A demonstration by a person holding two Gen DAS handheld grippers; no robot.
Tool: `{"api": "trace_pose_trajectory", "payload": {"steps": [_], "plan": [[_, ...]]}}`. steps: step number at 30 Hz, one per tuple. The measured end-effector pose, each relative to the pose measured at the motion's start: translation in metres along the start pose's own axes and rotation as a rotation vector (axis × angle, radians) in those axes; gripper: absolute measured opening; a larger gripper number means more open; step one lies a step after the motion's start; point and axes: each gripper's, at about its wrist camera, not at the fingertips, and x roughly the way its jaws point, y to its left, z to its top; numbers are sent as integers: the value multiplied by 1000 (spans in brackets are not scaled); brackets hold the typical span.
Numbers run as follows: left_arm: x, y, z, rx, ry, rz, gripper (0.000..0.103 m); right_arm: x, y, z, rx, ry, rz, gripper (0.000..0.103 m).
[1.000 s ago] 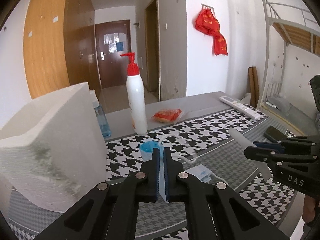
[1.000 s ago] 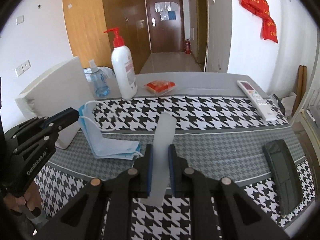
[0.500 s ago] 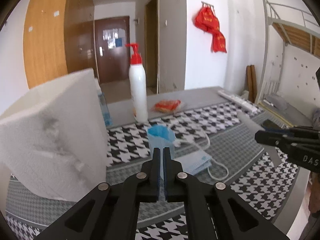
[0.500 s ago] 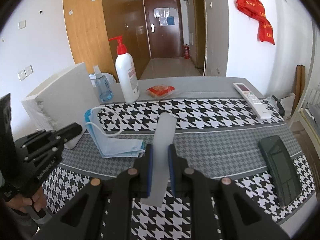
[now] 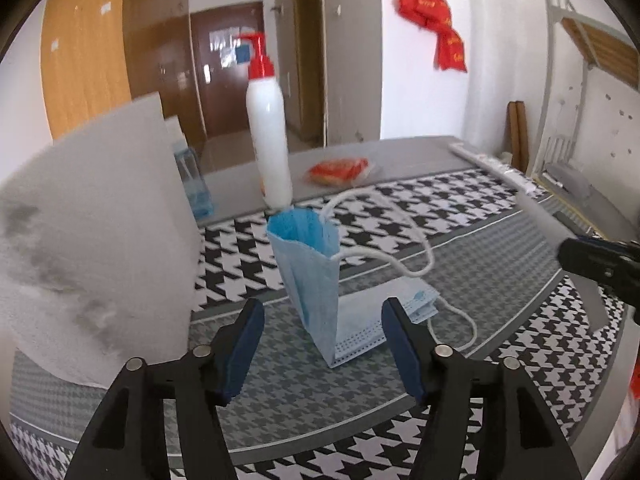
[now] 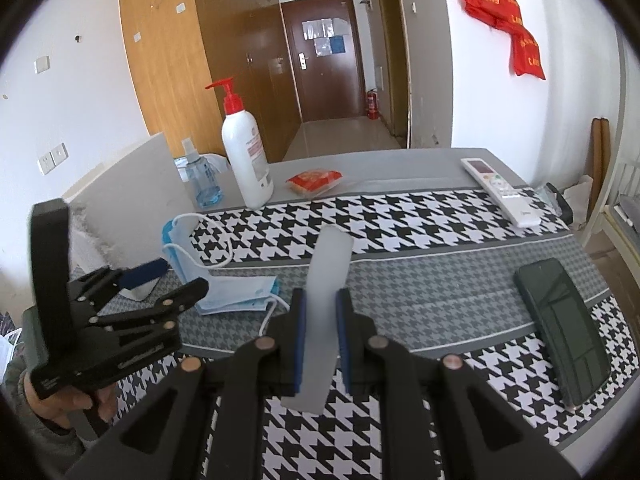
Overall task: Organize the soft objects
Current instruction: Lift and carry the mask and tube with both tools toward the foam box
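Quickly: readable writing is scarce, the white pump bottle [image 6: 247, 160] has a label too small to read and the left gripper's side lettering is blurred in the right wrist view. The blue face mask [image 5: 320, 276] is a pleated disposable one with white ear loops, bent in two: one half stands up with its blue inside showing at the top, the other half lies flat on the grey band of the houndstooth cloth [image 6: 400, 220] over the counter [image 6: 360, 164]. It sits just in front of the white foam block [image 5: 92, 240], which is scuffed grey on its face. The left gripper [image 5: 323, 324] has just been opening; its blue pads now stand spread on either side of the mask's fold, mask between them but neither pad pressing on it. In the right wrist view the left gripper [image 6: 176, 280] sits at the mask's near end, held by a hand [image 6: 60, 404] in a dark sleeve. The right gripper [image 6: 322, 340] is pressed together, pinching a translucent flat strip [image 6: 326, 292] that sticks up and forward past the pads. Also on the counter: small blue spray bottle [image 6: 202, 184] beside the pump bottle, red snack packet [image 6: 314, 180], white remote control [image 6: 502, 192] at the far right, dark phone [image 6: 560, 320] lying face up near the right edge. Red cloth bag [image 6: 508, 20] hangs on the wall.
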Motion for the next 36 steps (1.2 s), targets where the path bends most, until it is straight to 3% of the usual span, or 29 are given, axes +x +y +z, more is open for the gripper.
{"api": "trace_pose_trajectory", "payload": {"steps": [1,3,12,36], "plan": [[2,0,0,-5,12,-1,54,0,-1,-1,3,1,2,18],[9,1,-1,-11,42,2,38,1,-2,-1,6,4,2,18],[16,1,0,-31,83,10,3,1,-10,-3,18,2,-2,18],[-54,12,24,-17,-122,0,2,-28,19,10,-43,-68,16,18]]}}
